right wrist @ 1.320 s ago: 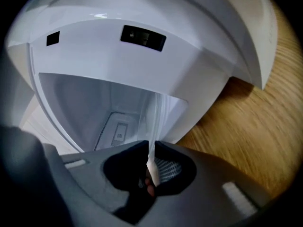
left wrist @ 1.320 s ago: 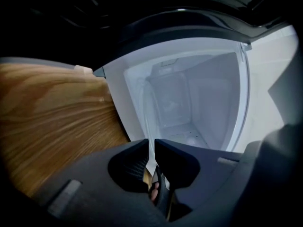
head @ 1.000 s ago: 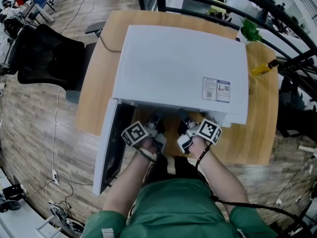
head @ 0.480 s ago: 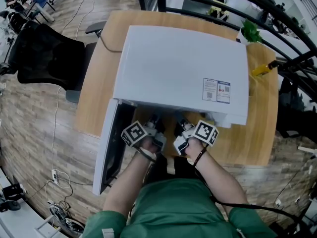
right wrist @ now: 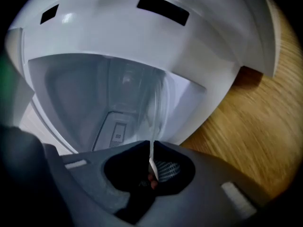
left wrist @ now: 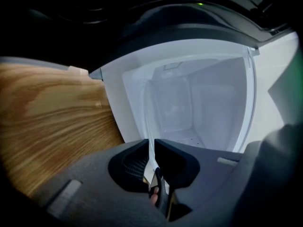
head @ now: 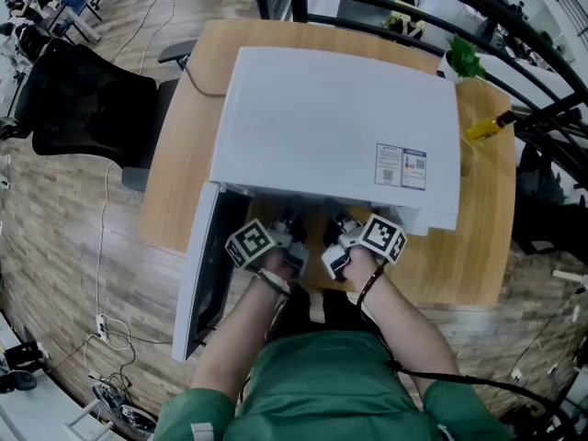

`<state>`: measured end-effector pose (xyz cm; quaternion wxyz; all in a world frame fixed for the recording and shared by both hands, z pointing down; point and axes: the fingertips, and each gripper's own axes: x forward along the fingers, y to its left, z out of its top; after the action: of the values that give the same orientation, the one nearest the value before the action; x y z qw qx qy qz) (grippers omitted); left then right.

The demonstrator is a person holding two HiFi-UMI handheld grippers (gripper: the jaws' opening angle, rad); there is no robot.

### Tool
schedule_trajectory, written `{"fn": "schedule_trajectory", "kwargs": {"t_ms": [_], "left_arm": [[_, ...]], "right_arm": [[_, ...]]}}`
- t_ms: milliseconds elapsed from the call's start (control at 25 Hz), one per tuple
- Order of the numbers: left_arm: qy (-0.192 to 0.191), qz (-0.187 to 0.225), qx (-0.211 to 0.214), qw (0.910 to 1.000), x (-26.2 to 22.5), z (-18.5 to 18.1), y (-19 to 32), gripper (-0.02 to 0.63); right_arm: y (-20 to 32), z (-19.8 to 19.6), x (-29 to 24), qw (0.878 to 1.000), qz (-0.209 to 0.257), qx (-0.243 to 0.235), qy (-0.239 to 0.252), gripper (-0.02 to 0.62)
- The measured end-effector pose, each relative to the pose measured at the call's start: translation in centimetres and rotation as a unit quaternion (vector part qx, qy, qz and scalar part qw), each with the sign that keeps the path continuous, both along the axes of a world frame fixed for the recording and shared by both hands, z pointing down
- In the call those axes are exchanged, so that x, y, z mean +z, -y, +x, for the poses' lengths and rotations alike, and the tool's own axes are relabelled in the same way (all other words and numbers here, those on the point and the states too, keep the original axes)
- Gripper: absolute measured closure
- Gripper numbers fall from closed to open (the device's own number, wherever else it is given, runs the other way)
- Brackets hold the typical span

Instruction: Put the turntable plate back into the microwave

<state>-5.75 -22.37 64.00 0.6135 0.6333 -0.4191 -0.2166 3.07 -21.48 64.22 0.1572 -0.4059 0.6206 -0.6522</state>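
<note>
The white microwave [head: 331, 127] stands on the wooden table [head: 459, 255] with its door [head: 197, 278] swung open to the left. Both grippers are at the mouth of its cavity [left wrist: 203, 103]. The clear glass turntable plate [left wrist: 148, 108] shows edge-on in both gripper views. My left gripper [left wrist: 152, 143] is shut on its rim. My right gripper [right wrist: 151, 146] also has the plate [right wrist: 156, 103] between its jaws, which are closing on the rim. In the head view the left gripper [head: 288, 221] and right gripper [head: 336, 223] sit side by side under the microwave's front edge, which hides the plate.
A black office chair [head: 78, 99] stands left of the table. A yellow object [head: 487, 127] and a green plant [head: 464, 58] sit at the table's right back corner. Dark railings run along the right side. Cables lie on the floor at lower left.
The right gripper has shifted slightly left and toward the microwave opening. The left gripper has stayed in place.
</note>
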Motion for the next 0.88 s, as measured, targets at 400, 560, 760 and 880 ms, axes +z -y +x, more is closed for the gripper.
{"fn": "schedule_trajectory", "kwargs": {"t_ms": [400, 560, 760, 880], "left_arm": [[0.008, 0.004, 0.001, 1.0000, 0.0, -0.4, -0.3, 0.545], [0.004, 0.004, -0.005, 1.0000, 0.0, -0.6, -0.6, 0.492], [0.004, -0.001, 0.001, 1.0000, 0.0, -0.8, -2.0, 0.463], [0.000, 0.001, 0.010, 0.9999, -0.8, -0.5, -2.9, 0.463]], "right_arm": [[-0.4, 0.1, 0.0, 1.000, 0.000, -0.005, -0.019, 0.546], [-0.8, 0.2, -0.2, 1.000, 0.000, -0.003, -0.013, 0.546], [-1.9, -0.2, -0.9, 1.000, 0.011, -0.016, -0.001, 0.546], [-2.6, -0.4, -1.7, 0.999, 0.020, -0.027, -0.001, 0.546]]}}
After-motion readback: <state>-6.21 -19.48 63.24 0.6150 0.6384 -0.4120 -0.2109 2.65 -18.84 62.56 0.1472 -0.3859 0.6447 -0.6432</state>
